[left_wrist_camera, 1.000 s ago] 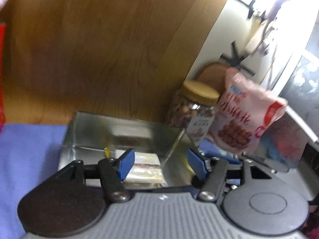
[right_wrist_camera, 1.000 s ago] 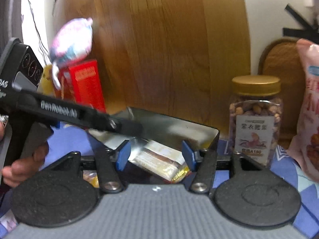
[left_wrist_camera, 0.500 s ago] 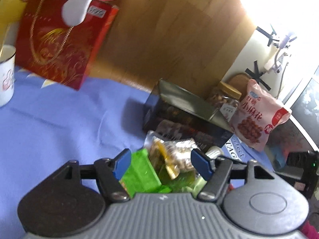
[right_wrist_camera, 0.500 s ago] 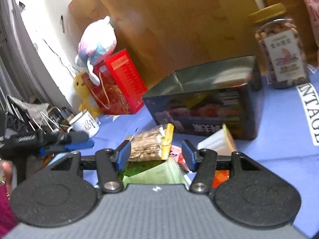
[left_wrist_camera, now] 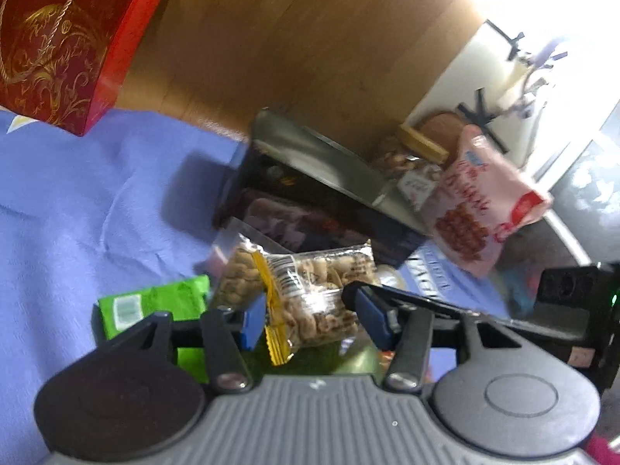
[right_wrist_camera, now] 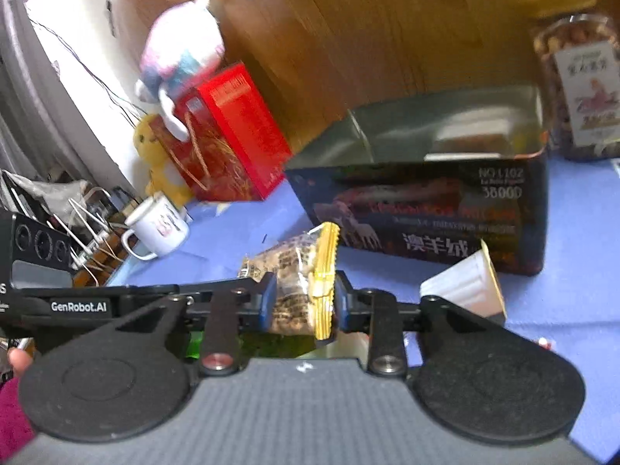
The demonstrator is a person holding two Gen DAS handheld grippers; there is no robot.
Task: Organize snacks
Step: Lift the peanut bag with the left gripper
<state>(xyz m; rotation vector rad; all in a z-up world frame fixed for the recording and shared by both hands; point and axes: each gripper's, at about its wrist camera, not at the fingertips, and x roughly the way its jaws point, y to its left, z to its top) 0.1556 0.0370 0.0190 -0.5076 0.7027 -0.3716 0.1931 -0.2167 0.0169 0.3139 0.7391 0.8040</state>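
Observation:
A clear peanut packet with a yellow seam (left_wrist_camera: 310, 294) (right_wrist_camera: 298, 283) lies on the blue cloth in front of an open dark tin box (left_wrist_camera: 310, 178) (right_wrist_camera: 426, 201). My right gripper (right_wrist_camera: 300, 306) is shut on the peanut packet. My left gripper (left_wrist_camera: 310, 317) is open, its jaws on either side of the same packet. A green packet (left_wrist_camera: 151, 306) lies to the left, partly under the left gripper. A white packet (right_wrist_camera: 465, 286) lies by the box front.
A nut jar (right_wrist_camera: 577, 85) and a pink snack bag (left_wrist_camera: 476, 209) stand right of the box. A red gift bag (left_wrist_camera: 58, 46) (right_wrist_camera: 228, 135) with plush toys and a white mug (right_wrist_camera: 159, 228) stand at the left, against a wooden wall.
Both grippers have pulled back from over the box and come down to the packets in front of it. The right gripper has closed on the peanut packet.

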